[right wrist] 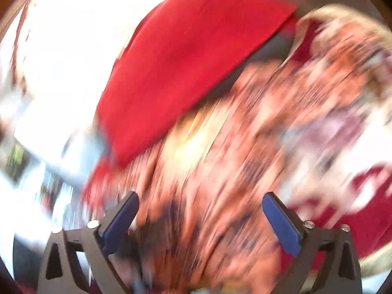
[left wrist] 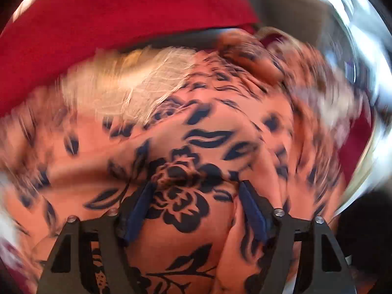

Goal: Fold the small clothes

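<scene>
Soft, light floral-print garment [left wrist: 186, 147] lying rumpled near a red cloth [left wrist: 110, 17], beneath the left gripper [left wrist: 196, 191] and right gripper [right wrist: 201, 203], both spread open; best pinched at a hem.

My left gripper [left wrist: 196, 191]: black plastic frame, triangular cutouts, silver screws, dark blue pads [left wrist: 139, 210]. My right gripper [right wrist: 201, 208]: same black frame, screws, blue pads [right wrist: 281, 223].

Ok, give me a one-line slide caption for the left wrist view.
Left gripper open over the orange floral garment, with a red cloth lying beyond it.
</scene>
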`<act>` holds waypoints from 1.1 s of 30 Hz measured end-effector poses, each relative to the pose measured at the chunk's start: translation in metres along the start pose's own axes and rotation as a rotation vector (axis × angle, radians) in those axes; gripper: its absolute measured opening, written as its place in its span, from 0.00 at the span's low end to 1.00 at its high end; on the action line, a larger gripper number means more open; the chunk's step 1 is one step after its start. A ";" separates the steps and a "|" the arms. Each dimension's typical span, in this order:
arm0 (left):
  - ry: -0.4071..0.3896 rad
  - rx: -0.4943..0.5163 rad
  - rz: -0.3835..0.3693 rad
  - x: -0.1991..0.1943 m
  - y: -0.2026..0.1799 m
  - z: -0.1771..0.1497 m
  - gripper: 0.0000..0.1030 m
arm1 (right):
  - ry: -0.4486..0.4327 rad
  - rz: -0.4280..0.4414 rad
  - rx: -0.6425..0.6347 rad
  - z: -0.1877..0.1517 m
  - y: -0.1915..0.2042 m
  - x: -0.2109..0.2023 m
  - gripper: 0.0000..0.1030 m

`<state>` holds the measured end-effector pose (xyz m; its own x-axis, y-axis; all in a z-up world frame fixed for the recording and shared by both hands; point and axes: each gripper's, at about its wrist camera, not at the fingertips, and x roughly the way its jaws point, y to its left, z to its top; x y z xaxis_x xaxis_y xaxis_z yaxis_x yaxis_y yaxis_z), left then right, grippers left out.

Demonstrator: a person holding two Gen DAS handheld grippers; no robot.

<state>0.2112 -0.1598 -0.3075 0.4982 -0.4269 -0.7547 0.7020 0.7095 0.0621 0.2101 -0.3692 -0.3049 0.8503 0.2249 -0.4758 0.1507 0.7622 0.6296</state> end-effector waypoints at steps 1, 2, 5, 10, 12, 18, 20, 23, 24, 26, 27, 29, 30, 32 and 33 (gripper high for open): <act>0.004 0.081 -0.002 -0.004 -0.013 -0.004 0.71 | -0.037 -0.049 0.066 0.017 -0.021 0.001 0.99; 0.015 0.094 -0.030 -0.007 -0.015 -0.005 0.71 | -0.078 -0.081 0.140 0.029 -0.041 0.002 0.99; 0.061 0.070 -0.161 -0.013 -0.001 -0.003 0.71 | -0.272 -0.155 0.408 0.059 -0.115 -0.001 0.96; -0.035 0.068 -0.415 -0.044 0.010 0.013 0.72 | -0.417 -0.170 0.588 0.087 -0.179 0.003 0.89; -0.110 0.028 -0.411 -0.053 0.019 0.024 0.72 | -0.425 -0.174 0.595 0.101 -0.186 0.012 0.85; -0.120 -0.199 -0.210 -0.028 0.080 0.037 0.72 | -0.489 -0.205 0.562 0.126 -0.189 0.037 0.84; -0.087 -0.302 -0.140 -0.018 0.108 0.030 0.72 | -0.462 -0.240 0.464 0.139 -0.182 0.041 0.43; -0.073 -0.437 -0.083 -0.017 0.145 0.020 0.72 | -0.404 -0.346 0.378 0.152 -0.183 0.054 0.09; -0.078 -0.479 -0.081 -0.018 0.154 0.016 0.72 | -0.403 -0.321 0.387 0.151 -0.181 0.055 0.09; -0.097 -0.543 -0.060 -0.026 0.168 0.010 0.72 | -0.414 -0.282 0.373 0.152 -0.164 0.057 0.09; -0.107 -0.557 -0.033 -0.029 0.172 0.011 0.72 | -0.417 -0.262 0.323 0.155 -0.143 0.058 0.08; -0.132 -0.565 0.030 -0.040 0.178 0.010 0.72 | -0.417 -0.213 0.208 0.159 -0.099 0.060 0.08; -0.142 -0.568 0.055 -0.043 0.182 0.010 0.72 | -0.416 -0.184 0.168 0.158 -0.081 0.061 0.08; -0.169 -0.583 0.095 -0.048 0.190 0.012 0.72 | -0.407 -0.075 0.060 0.151 -0.022 0.065 0.08; -0.186 -0.591 0.116 -0.053 0.193 0.011 0.72 | -0.400 -0.042 0.029 0.148 -0.004 0.069 0.08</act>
<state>0.3257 -0.0058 -0.2481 0.6715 -0.3813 -0.6354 0.2646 0.9243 -0.2751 0.3433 -0.4468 -0.2495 0.9714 -0.0650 -0.2283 0.1991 0.7467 0.6347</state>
